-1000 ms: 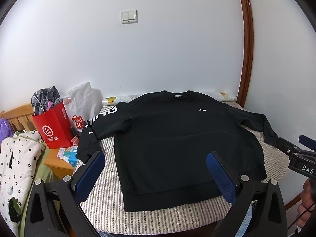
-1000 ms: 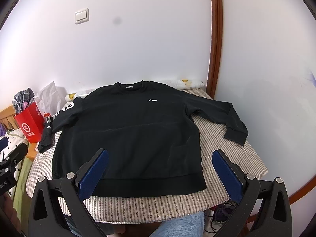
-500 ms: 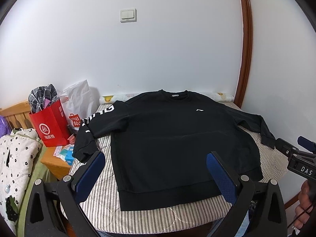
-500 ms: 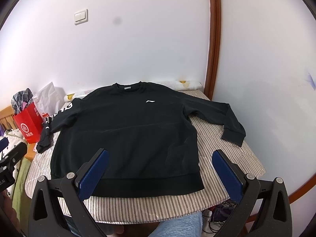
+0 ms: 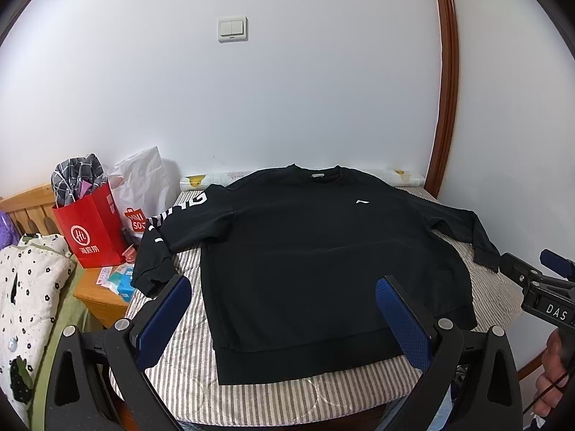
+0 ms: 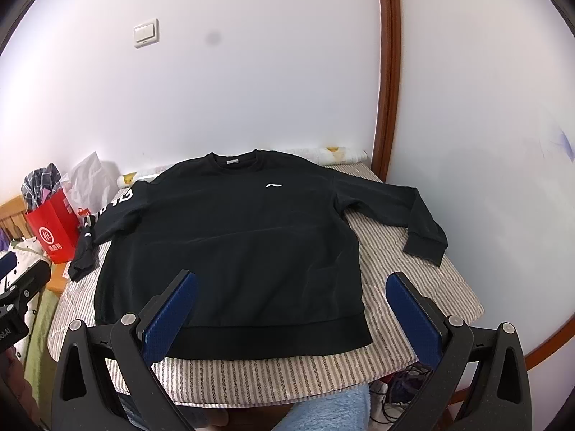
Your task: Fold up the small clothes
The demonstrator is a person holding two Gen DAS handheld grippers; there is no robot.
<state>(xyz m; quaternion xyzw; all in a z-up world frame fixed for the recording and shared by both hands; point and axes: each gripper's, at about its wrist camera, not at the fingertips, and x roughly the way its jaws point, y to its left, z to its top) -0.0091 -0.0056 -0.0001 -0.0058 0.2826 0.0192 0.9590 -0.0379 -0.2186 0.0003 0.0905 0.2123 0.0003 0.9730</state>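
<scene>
Ahead of both grippers, the black sweatshirt (image 6: 230, 248) lies flat and unfolded on the striped bed (image 6: 413, 291), sleeves spread. Left gripper (image 5: 284, 318) and right gripper (image 6: 291, 314) hover wide open, empty. Folding seems unstarted; every fold remains, though the far sleeve's cuff is hard to read.

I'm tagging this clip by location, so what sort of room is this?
Probably a bedroom at home: a wooden headboard, a floral quilt beside it, and a black sweatshirt spread on a striped pad.
</scene>
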